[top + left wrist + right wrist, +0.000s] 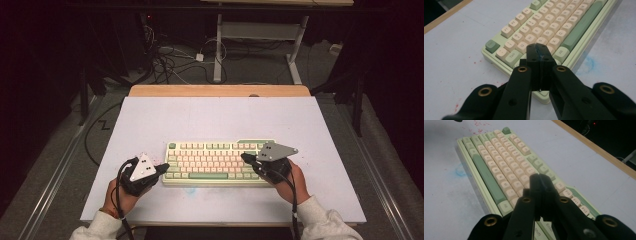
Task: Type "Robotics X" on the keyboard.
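We work at a white table [215, 120], its surface marked with red specks and a blue smudge near the front. On it, toward our side and lying square to the edge, sits the pale green keyboard [217, 162] with cream keys and a long green space bar [485, 176].

Our left gripper [161, 168] hangs at the keyboard's left end, jaws clenched together with nothing between them; in the left gripper view its tip [539, 53] sits just over the lower-left keys near the Tab key [512, 55]. Our right gripper [246, 158] is over the right part of the key field, jaws likewise clenched and empty, pointing along the rows in the right gripper view [540, 182].

The risk, as we judge it, is a wide closed tip landing on two neighbouring keys at once, since the caps sit touching each other. A slanted push could also shove the light board across the smooth top.
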